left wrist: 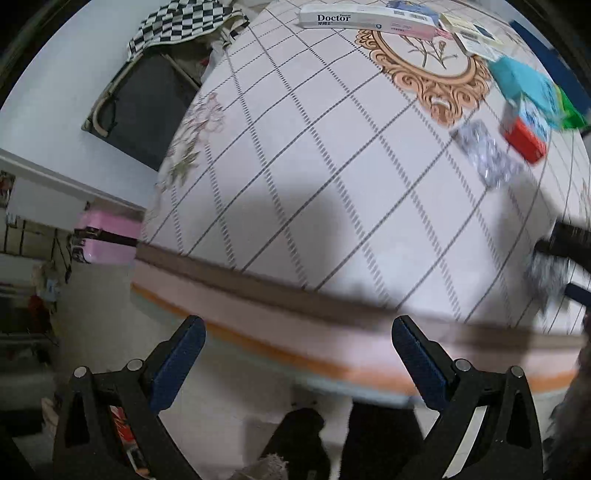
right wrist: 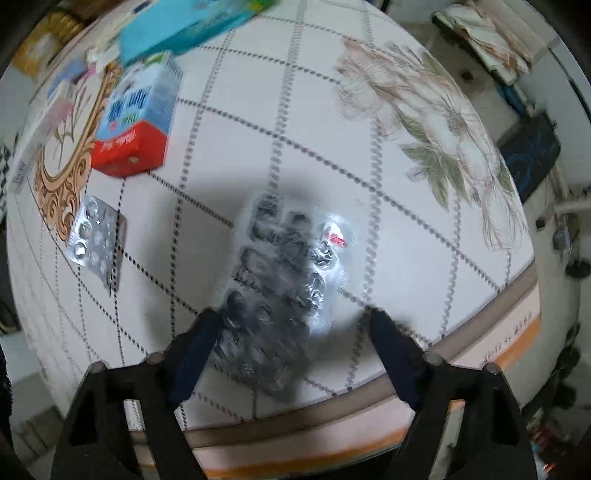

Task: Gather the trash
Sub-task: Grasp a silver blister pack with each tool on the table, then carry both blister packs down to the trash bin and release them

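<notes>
1. The table point(right wrist: 369, 110) fills both views: a smooth printed cloth, pale, with a dotted grid, a faded flower and a tan scroll medallion point(left wrist: 424, 70). Its edge shows pink and orange bands.
2. I judge the step to be the approach for a pick. I hold the right gripper point(right wrist: 295, 328) pointing straight down over the big blister sheet point(right wrist: 284, 288); the left gripper point(left wrist: 295, 332) hangs off the table edge, over the floor.
3. Boxes sit at the far side: a long white toothpaste box point(left wrist: 365, 20), a teal box point(left wrist: 524, 83), and a red-and-blue carton point(left wrist: 526, 129). All are plain card with hard corners.
4. The big blister sheet lies flat near the table edge. It is crinkled silver foil under clear plastic, with one red spot near its far corner. Blur hides finer detail.
5. A smaller blister sheet point(right wrist: 96, 236) lies beside the medallion, well apart from the big one.
6. Right jaws are spread and straddle the near end of the big sheet; I see no pad pressing on it. Left jaws are spread wide with nothing between them.
7. The next move calls for lowering the right pads to the cloth and closing on the thin sheet's edges. It is flat and slick, so it may slide or buckle.
</notes>
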### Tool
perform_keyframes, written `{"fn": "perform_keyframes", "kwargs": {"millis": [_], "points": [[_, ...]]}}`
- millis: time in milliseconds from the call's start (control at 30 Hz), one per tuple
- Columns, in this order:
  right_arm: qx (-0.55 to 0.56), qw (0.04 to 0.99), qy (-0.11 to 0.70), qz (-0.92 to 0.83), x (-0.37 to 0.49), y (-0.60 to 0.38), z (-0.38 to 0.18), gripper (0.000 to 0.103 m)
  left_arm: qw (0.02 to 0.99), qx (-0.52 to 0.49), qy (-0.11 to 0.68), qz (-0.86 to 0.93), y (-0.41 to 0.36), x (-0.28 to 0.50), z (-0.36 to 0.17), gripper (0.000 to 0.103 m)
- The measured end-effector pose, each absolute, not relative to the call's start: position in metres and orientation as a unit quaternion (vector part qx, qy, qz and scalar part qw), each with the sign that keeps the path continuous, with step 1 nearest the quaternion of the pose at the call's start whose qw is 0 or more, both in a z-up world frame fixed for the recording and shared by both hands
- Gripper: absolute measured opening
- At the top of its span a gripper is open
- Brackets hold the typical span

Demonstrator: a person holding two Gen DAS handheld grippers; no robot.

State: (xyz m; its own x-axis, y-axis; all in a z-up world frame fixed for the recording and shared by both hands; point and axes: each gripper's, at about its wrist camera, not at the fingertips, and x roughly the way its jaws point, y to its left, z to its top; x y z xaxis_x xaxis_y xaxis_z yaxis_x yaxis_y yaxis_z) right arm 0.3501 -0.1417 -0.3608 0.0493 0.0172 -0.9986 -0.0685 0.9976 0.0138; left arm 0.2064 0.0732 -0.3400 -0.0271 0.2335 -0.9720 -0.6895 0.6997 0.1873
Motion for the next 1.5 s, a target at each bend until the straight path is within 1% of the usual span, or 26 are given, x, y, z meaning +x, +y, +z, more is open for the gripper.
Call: {"fn": "perform_keyframes", "kwargs": {"millis": [33,67,100,133,167,233,333,400,533,600,633,733,767,800,833,933,1033,1067,1100,1200,1267,1300,1367,1500], "points": [[-0.040,0.728,0.683,0.043,0.351,-0.133,-0.360,0.074,0.675,-0.185,0.628,0.340,0.073,0.217,-0.340,0.103],[-0.065,0.733,0.674,0.061,0.350,-0.125,-0.357,0.071,0.684,-0.189,0.624,0.327,0.073,0.233,-0.339,0.103],[-0.078,0.734,0.672,0.071,0.350,-0.121,-0.356,0.069,0.694,-0.185,0.621,0.314,0.071,0.246,-0.336,0.103],[-0.089,0.730,0.672,0.086,0.353,-0.119,-0.354,0.064,0.711,-0.170,0.618,0.290,0.068,0.266,-0.334,0.103],[-0.088,0.725,0.676,0.103,0.358,-0.122,-0.350,0.054,0.725,-0.155,0.617,0.263,0.064,0.282,-0.334,0.103],[-0.095,0.716,0.682,0.115,0.371,-0.132,-0.344,0.054,0.742,-0.110,0.627,0.211,0.054,0.317,-0.337,0.103],[-0.114,0.703,0.690,0.126,0.394,-0.149,-0.343,0.053,0.752,-0.037,0.644,0.133,0.041,0.363,-0.346,0.103],[-0.104,0.699,0.697,0.123,0.411,-0.165,-0.344,0.054,0.752,0.003,0.651,0.099,0.035,0.384,-0.351,0.103],[-0.075,0.685,0.715,0.121,0.433,-0.187,-0.347,0.055,0.735,0.044,0.676,0.030,0.025,0.413,-0.365,0.103],[-0.061,0.677,0.723,0.126,0.437,-0.191,-0.346,0.067,0.721,0.051,0.691,0.004,0.021,0.421,-0.374,0.103],[-0.062,0.677,0.723,0.119,0.443,-0.197,-0.345,0.076,0.714,0.054,0.698,-0.007,0.019,0.424,-0.378,0.103],[-0.040,0.679,0.723,0.117,0.449,-0.201,-0.344,0.077,0.705,0.060,0.706,-0.019,0.014,0.430,-0.387,0.101],[-0.030,0.676,0.728,0.111,0.450,-0.203,-0.345,0.079,0.705,0.058,0.707,-0.016,0.014,0.431,-0.389,0.089],[-0.024,0.679,0.725,0.110,0.456,-0.203,-0.345,0.080,0.705,0.049,0.708,-0.015,0.015,0.431,-0.390,0.074],[-0.024,0.681,0.724,0.107,0.461,-0.205,-0.346,0.080,0.708,0.027,0.705,-0.018,0.017,0.431,-0.388,0.070],[-0.039,0.695,0.712,0.087,0.452,-0.200,-0.347,0.081,0.717,0.008,0.697,-0.005,0.019,0.431,-0.386,0.066],[-0.057,0.713,0.696,0.064,0.435,-0.186,-0.348,0.079,0.722,-0.002,0.691,0.024,0.023,0.426,-0.379,0.063],[-0.055,0.718,0.691,0.061,0.434,-0.185,-0.345,0.070,0.723,-0.007,0.690,0.039,0.019,0.417,-0.375,0.063],[-0.059,0.721,0.688,0.059,0.428,-0.176,-0.341,0.066,0.723,-0.016,0.689,0.051,0.019,0.409,-0.373,0.063],[-0.056,0.724,0.684,0.067,0.424,-0.175,-0.337,0.060,0.720,-0.056,0.687,0.085,0.026,0.390,-0.369,0.063],[-0.049,0.731,0.677,0.076,0.425,-0.179,-0.328,0.045,0.719,-0.081,0.683,0.103,0.026,0.376,-0.367,0.063],[-0.049,0.734,0.672,0.081,0.423,-0.183,-0.321,0.042,0.718,-0.089,0.682,0.111,0.026,0.370,-0.366,0.063],[-0.041,0.741,0.663,0.096,0.422,-0.184,-0.309,0.028,0.719,-0.106,0.675,0.123,0.025,0.358,-0.363,0.063],[-0.029,0.744,0.658,0.112,0.419,-0.183,-0.300,0.022,0.723,-0.129,0.664,0.138,0.029,0.332,-0.360,0.063]]}}
